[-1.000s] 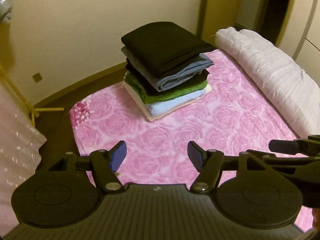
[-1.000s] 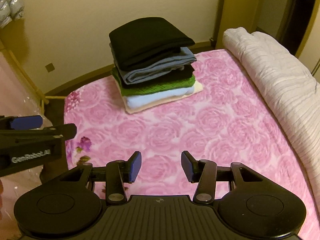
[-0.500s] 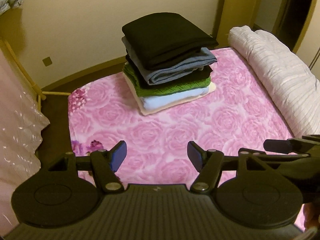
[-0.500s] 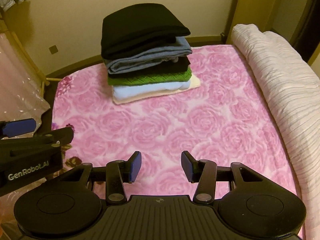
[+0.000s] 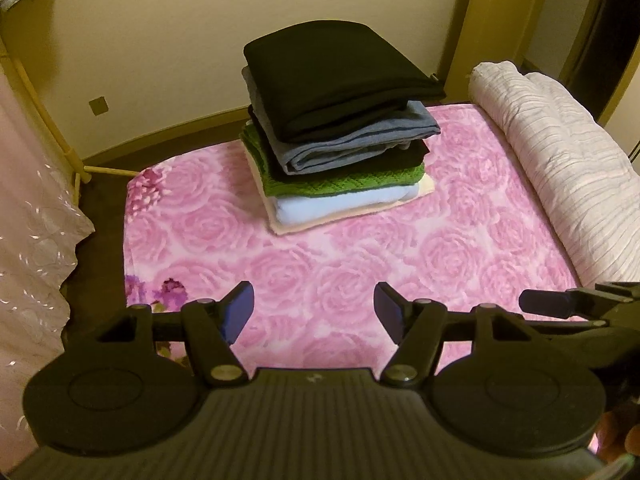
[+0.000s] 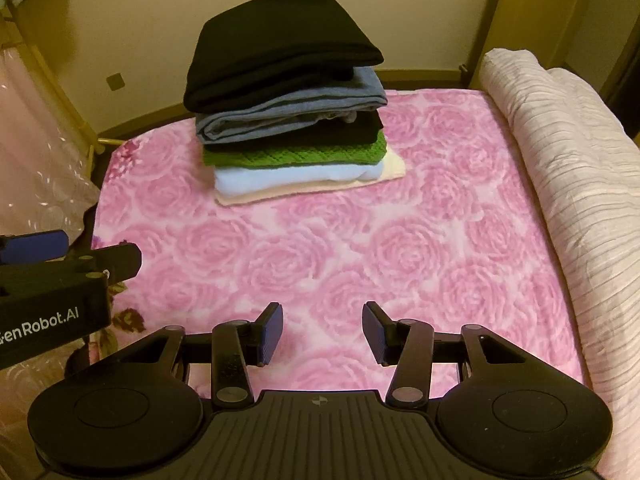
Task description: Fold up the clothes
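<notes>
Pink rose blanket (image 5: 360,264), bare between clothes stack (image 5: 340,128) and near edge.

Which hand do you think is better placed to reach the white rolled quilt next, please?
Probably the right: its tongs hang open beside the white rolled quilt; the left tongs sit farther from it.

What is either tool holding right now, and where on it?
Nothing. Left tool and right tool are both open and empty over the pink blanket, short of the folded stack.
</notes>
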A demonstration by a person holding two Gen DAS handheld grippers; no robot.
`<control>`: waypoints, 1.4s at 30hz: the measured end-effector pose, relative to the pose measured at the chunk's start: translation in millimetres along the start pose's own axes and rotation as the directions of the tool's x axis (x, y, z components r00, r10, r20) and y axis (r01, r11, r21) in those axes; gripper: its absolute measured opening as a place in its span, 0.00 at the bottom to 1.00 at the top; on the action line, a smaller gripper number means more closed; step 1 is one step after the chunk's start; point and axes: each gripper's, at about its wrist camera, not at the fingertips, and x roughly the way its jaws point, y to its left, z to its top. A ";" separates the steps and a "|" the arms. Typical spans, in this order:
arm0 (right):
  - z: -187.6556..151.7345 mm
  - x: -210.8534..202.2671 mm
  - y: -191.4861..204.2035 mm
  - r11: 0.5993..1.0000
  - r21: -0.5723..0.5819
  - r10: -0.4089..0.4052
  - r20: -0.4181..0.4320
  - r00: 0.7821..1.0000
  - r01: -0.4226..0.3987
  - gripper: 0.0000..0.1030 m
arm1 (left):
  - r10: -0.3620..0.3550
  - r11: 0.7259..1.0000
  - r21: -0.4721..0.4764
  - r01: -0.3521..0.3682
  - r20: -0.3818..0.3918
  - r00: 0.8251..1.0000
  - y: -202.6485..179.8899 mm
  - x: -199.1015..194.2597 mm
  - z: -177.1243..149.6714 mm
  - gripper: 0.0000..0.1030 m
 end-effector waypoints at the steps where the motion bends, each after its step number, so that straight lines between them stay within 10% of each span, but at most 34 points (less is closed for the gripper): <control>1: 1.0 0.9 -1.8 1.000 0.002 0.001 0.001 1.000 -0.001 0.47 | -0.001 1.000 0.000 0.001 0.000 1.000 -1.1 1.3 0.7 0.61; 42: 30.6 -15.0 34.4 0.999 -0.030 0.023 0.080 0.996 -0.021 0.47 | 0.008 1.000 -0.013 -0.007 0.077 0.997 42.6 -1.6 15.4 0.55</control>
